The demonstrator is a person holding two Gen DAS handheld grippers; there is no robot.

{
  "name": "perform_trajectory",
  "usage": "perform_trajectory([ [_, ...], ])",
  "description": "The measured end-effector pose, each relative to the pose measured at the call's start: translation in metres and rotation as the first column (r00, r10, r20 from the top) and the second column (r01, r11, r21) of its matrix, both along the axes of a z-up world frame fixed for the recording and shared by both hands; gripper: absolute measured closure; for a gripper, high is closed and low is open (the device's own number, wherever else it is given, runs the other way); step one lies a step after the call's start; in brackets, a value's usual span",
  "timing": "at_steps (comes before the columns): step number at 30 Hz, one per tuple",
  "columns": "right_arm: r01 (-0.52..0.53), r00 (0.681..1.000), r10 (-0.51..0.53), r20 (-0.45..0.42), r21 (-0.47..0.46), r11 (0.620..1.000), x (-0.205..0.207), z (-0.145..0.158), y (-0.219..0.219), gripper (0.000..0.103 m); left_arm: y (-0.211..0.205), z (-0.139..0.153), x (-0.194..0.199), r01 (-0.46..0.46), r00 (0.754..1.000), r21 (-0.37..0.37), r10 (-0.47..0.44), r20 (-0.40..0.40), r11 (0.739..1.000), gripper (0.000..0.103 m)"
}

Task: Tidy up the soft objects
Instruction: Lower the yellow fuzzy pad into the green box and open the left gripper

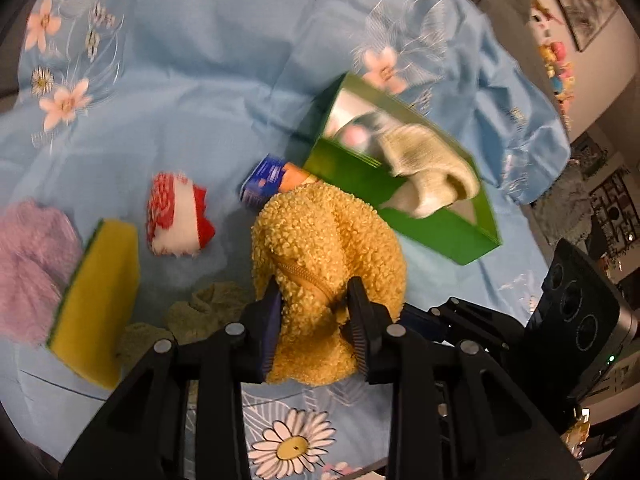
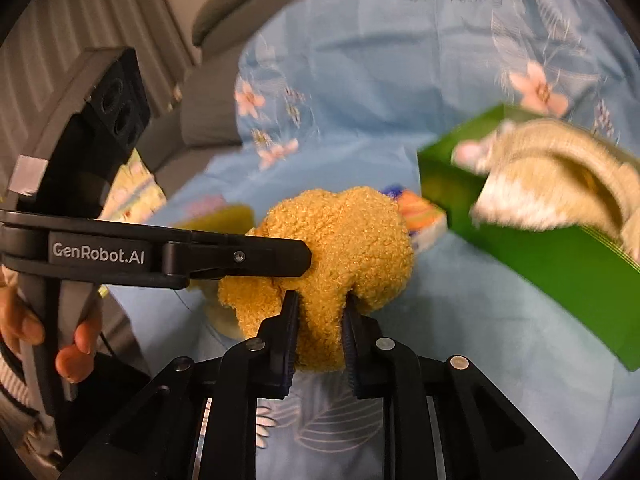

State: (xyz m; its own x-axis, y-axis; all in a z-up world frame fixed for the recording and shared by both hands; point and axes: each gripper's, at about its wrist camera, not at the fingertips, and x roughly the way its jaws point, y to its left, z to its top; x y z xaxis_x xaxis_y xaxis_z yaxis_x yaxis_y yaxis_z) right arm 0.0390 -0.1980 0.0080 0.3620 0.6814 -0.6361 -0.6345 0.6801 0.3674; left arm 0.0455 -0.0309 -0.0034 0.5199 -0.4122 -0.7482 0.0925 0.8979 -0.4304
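Observation:
A fuzzy mustard-yellow pouch (image 1: 324,248) with a zipper hangs a little above the blue flowered cloth (image 1: 208,80). My left gripper (image 1: 314,292) is shut on its near end, the pads pressing into the fleece. In the right wrist view the same yellow pouch (image 2: 344,240) is pinched by my right gripper (image 2: 320,304), also shut on it, while the left gripper (image 2: 296,258) clamps it from the left. A green box (image 1: 404,196) lies tilted behind the pouch with a cream sock (image 1: 428,168) spilling out of it; it shows again as the green box (image 2: 560,264) on the right.
A yellow-green sponge (image 1: 96,300), a red-and-white cloth (image 1: 176,216), a lilac fluffy cloth (image 1: 28,264) and an olive cloth (image 1: 192,316) lie left of the pouch. A blue-orange packet (image 1: 272,180) sits by the box. A person's hand (image 2: 76,340) holds the left gripper's handle.

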Motion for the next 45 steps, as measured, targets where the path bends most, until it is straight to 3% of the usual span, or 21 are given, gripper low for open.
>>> perform_trajectory([
  [5, 0.074, 0.991, -0.079, 0.106, 0.058, 0.996, -0.002, 0.029, -0.018, 0.081, -0.018, 0.031, 0.009, 0.026, 0.997, 0.023, -0.028, 0.071, 0.999, 0.075],
  [9, 0.164, 0.979, -0.174, 0.109, 0.096, 0.982, 0.020, 0.035, -0.039, 0.081, -0.049, 0.043, 0.046, 0.067, 0.994, 0.066, -0.072, 0.085, 0.996, 0.075],
  [13, 0.293, 0.944, -0.305, 0.130, 0.105, 0.950, 0.050, 0.037, -0.070, 0.081, -0.091, 0.050, 0.092, 0.137, 0.985, 0.099, -0.146, 0.087, 0.986, 0.075],
  [16, 0.374, 0.917, -0.384, 0.110, 0.104, 0.922, 0.075, 0.031, -0.091, 0.081, -0.124, 0.047, 0.123, 0.183, 0.977, 0.141, -0.196, 0.082, 0.973, 0.075],
  [20, 0.475, 0.877, -0.476, 0.061, 0.038, 0.879, 0.106, 0.004, -0.100, 0.081, -0.160, 0.029, 0.157, 0.203, 0.973, 0.221, -0.221, 0.062, 0.954, 0.074],
  [22, 0.519, 0.854, -0.519, 0.041, 0.013, 0.855, 0.118, -0.008, -0.101, 0.081, -0.170, 0.017, 0.169, 0.199, 0.975, 0.257, -0.217, 0.043, 0.946, 0.068],
  [24, 0.552, 0.833, -0.552, 0.037, 0.001, 0.834, 0.122, -0.013, -0.106, 0.081, -0.173, 0.009, 0.177, 0.185, 0.979, 0.271, -0.202, 0.036, 0.944, 0.050],
  [25, 0.565, 0.825, -0.564, 0.030, -0.001, 0.825, 0.125, -0.016, -0.106, 0.078, -0.172, 0.005, 0.180, 0.175, 0.981, 0.278, -0.190, 0.026, 0.945, 0.046],
  [27, 0.582, 0.813, -0.581, 0.032, -0.017, 0.813, 0.127, -0.018, -0.104, 0.063, -0.171, 0.000, 0.184, 0.163, 0.985, 0.287, -0.170, 0.000, 0.944, 0.036],
  [28, 0.586, 0.810, -0.585, 0.040, -0.030, 0.810, 0.127, -0.018, -0.103, 0.059, -0.169, -0.002, 0.184, 0.158, 0.987, 0.284, -0.162, -0.010, 0.946, 0.035],
  [30, 0.596, 0.803, -0.592, 0.071, -0.075, 0.800, 0.125, -0.017, -0.097, 0.038, -0.162, -0.001, 0.181, 0.147, 0.989, 0.256, -0.144, -0.030, 0.955, 0.030],
  [31, 0.598, 0.802, -0.592, 0.087, -0.086, 0.797, 0.124, -0.016, -0.096, 0.036, -0.158, 0.000, 0.179, 0.138, 0.990, 0.242, -0.133, -0.038, 0.960, 0.027],
  [35, 0.590, 0.805, -0.565, 0.182, -0.136, 0.796, 0.109, -0.004, -0.087, 0.035, -0.138, 0.011, 0.158, 0.098, 0.995, 0.182, -0.093, -0.035, 0.978, 0.009],
  [40, 0.574, 0.809, -0.511, 0.291, -0.202, 0.793, 0.083, 0.006, -0.070, 0.035, -0.104, 0.024, 0.120, 0.033, 0.999, 0.139, -0.037, 0.022, 0.990, 0.009],
  [45, 0.556, 0.807, -0.470, 0.357, -0.193, 0.808, 0.056, 0.012, -0.056, 0.030, -0.072, 0.034, 0.075, -0.032, 0.995, 0.084, 0.023, 0.098, 0.996, 0.001],
])
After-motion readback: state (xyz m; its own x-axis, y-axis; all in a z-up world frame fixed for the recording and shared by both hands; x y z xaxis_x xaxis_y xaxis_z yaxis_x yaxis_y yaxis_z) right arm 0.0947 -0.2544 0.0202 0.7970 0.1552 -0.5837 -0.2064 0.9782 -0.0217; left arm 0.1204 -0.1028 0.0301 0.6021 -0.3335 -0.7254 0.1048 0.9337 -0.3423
